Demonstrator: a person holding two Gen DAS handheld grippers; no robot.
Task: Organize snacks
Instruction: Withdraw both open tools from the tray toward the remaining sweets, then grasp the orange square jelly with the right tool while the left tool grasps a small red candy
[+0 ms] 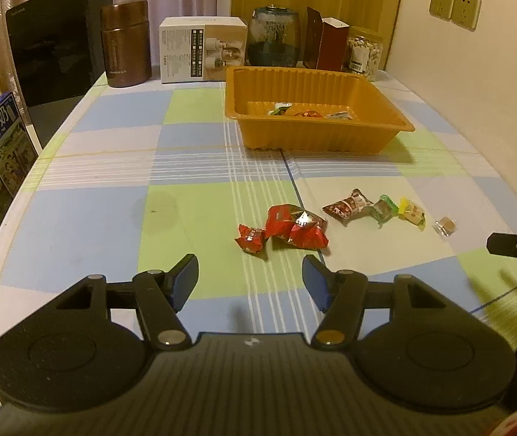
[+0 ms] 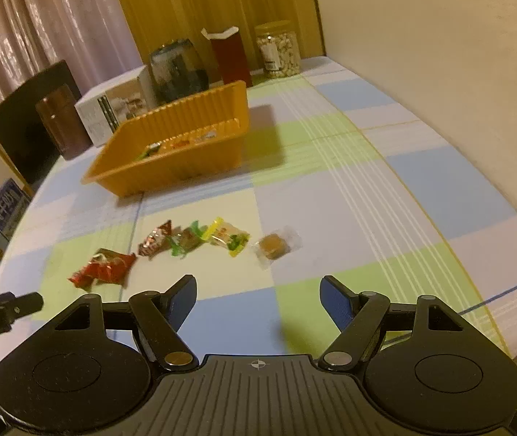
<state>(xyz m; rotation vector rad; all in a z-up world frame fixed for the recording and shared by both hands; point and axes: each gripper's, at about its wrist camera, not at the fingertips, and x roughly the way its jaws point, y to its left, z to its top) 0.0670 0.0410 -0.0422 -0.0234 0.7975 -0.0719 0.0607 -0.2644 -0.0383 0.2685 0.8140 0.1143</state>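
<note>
An orange tray stands mid-table with a few wrapped snacks inside. Loose snacks lie in a row in front of it: red packets, a brown-red packet, a green one, a yellow one and a clear-wrapped brown cube. My left gripper is open and empty just short of the red packets. My right gripper is open and empty, just short of the cube.
Along the table's far edge stand a brown canister, a white box, a glass jar, a dark red carton and a jar of nuts. A black panel and milk cartons flank the left. A wall runs along the right.
</note>
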